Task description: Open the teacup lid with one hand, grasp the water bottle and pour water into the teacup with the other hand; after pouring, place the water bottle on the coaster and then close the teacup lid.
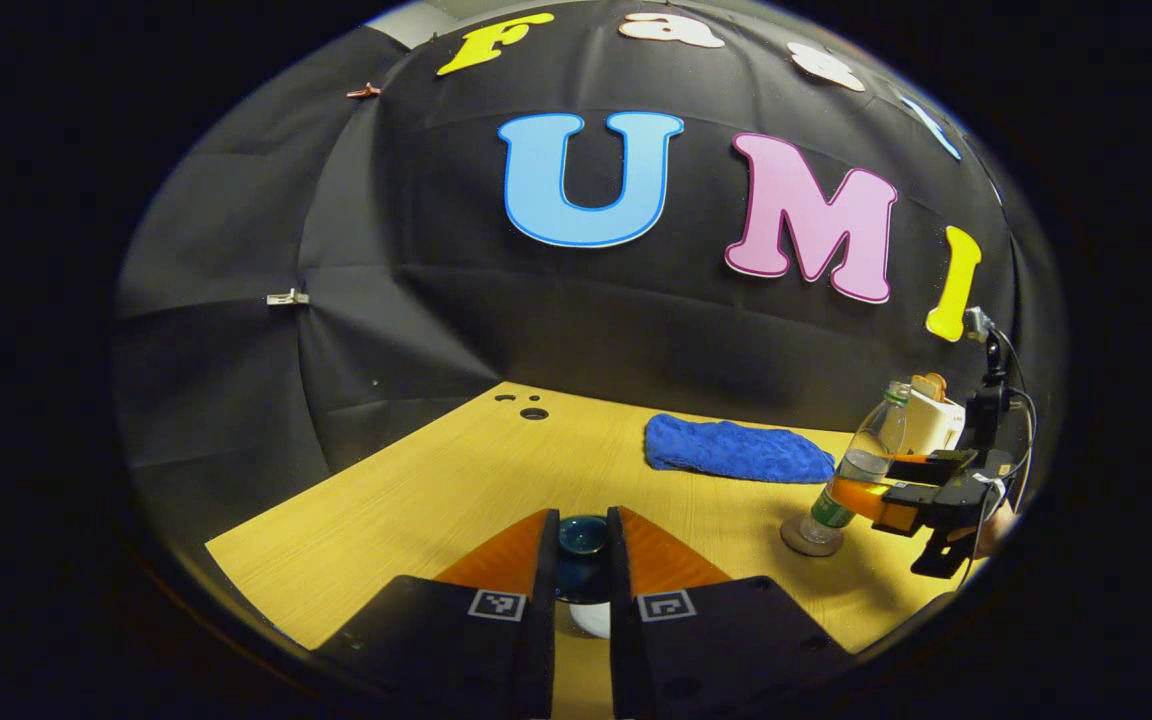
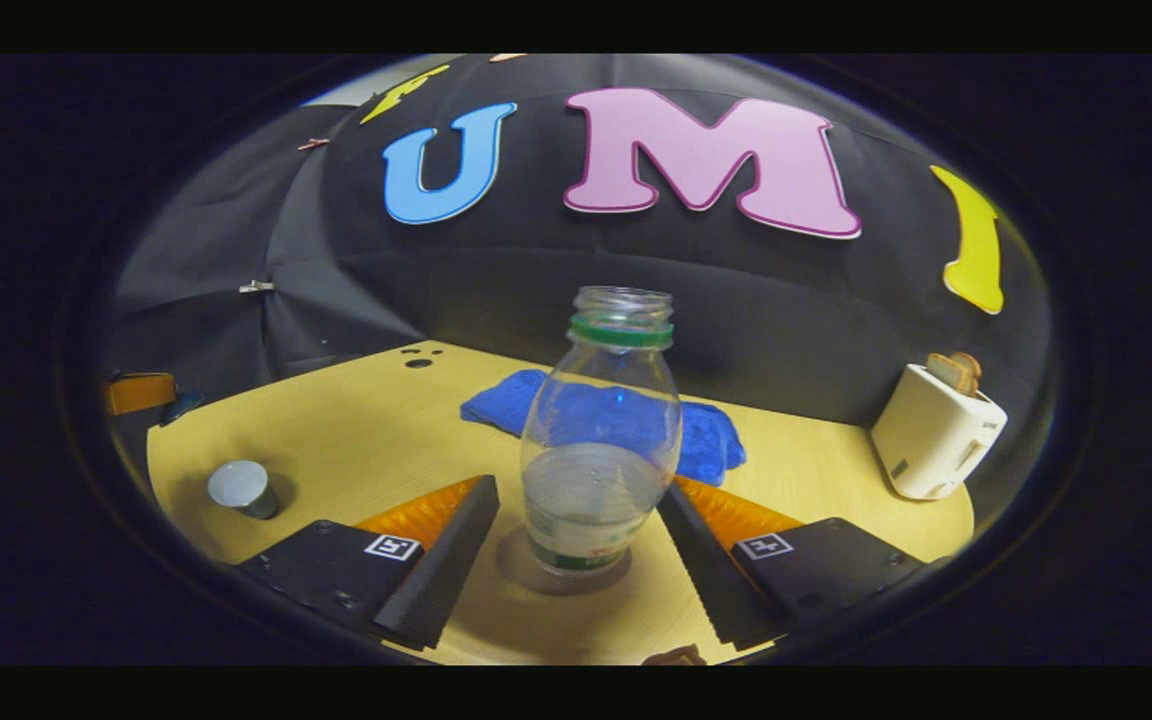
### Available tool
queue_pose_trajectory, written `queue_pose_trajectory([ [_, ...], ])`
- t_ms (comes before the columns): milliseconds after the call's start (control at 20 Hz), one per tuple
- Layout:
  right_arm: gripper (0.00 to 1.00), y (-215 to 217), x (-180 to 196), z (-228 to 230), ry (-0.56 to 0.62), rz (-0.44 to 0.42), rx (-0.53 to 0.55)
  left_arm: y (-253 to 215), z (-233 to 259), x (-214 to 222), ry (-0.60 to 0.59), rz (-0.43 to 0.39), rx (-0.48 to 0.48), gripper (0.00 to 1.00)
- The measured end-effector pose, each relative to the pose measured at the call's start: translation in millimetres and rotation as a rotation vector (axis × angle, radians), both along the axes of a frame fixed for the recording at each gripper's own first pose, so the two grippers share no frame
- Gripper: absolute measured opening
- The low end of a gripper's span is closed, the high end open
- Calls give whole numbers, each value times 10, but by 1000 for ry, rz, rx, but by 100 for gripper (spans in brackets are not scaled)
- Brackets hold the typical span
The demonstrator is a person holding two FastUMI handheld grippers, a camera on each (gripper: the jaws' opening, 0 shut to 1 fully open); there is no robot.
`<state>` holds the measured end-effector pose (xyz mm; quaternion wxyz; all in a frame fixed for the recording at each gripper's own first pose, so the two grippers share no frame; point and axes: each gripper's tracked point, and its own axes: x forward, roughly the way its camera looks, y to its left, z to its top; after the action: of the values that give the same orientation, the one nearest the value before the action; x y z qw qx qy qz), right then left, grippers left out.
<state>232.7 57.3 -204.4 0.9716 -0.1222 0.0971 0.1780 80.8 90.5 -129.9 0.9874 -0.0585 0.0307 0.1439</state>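
Note:
In the left gripper view my left gripper point(image 1: 581, 517) is shut on the round knob of the dark blue teacup lid point(image 1: 583, 537), held above the wooden table point(image 1: 416, 500). The teacup point(image 2: 241, 488) stands uncovered at the table's near left in the right gripper view, apart from the lid point(image 2: 181, 405). The clear water bottle point(image 2: 601, 450), capless and partly filled, stands upright on a brown coaster point(image 2: 536, 580). My right gripper point(image 2: 576, 492) is open, with one finger on each side of the bottle's lower body. From the left gripper view, the bottle point(image 1: 861, 465) and coaster point(image 1: 804, 540) are at the right, with the right gripper point(image 1: 891, 492) beside them.
A blue cloth point(image 2: 706, 440) lies behind the bottle near the back wall. A white toaster point(image 2: 936, 435) holding a slice of toast stands at the back right. Small holes point(image 2: 419, 360) mark the table's far left corner. The table's front edge runs close under both grippers.

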Motion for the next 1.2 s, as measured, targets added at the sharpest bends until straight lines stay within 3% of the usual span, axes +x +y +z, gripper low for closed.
queue_pose_trajectory([
  [300, 99, 8, -195, -199, 61, 27, -14, -129, -188, 108, 24, -28, 3, 23],
  [400, 99, -34, -341, -239, 65, 22, -5, -174, -276, 140, 37, -41, 10, 26],
  [450, 99, -79, -427, -308, 86, 17, -20, -204, -329, 159, 45, -47, 16, 22],
  [500, 98, -150, -543, -367, 108, 11, -35, -219, -373, 188, 53, -53, 26, 27],
  [700, 98, -243, -839, -396, 145, 10, -34, -298, -572, 251, 83, -78, 59, 23],
  [750, 98, -260, -901, -405, 158, 7, -23, -313, -620, 259, 90, -85, 63, 27],
  [900, 99, -224, -1040, -437, 214, -6, 60, -362, -724, 279, 110, -98, 88, 23],
  [950, 98, -207, -1057, -430, 226, -12, 84, -381, -763, 285, 116, -102, 92, 31],
  [1050, 98, -225, -1071, -409, 231, -26, 111, -388, -792, 290, 118, -101, 98, 24],
  [1100, 96, -219, -1071, -386, 226, -29, 118, -378, -786, 307, 117, -95, 107, 33],
  [1200, 99, -222, -1074, -346, 220, -32, 124, -369, -812, 296, 128, -89, 114, 32],
])
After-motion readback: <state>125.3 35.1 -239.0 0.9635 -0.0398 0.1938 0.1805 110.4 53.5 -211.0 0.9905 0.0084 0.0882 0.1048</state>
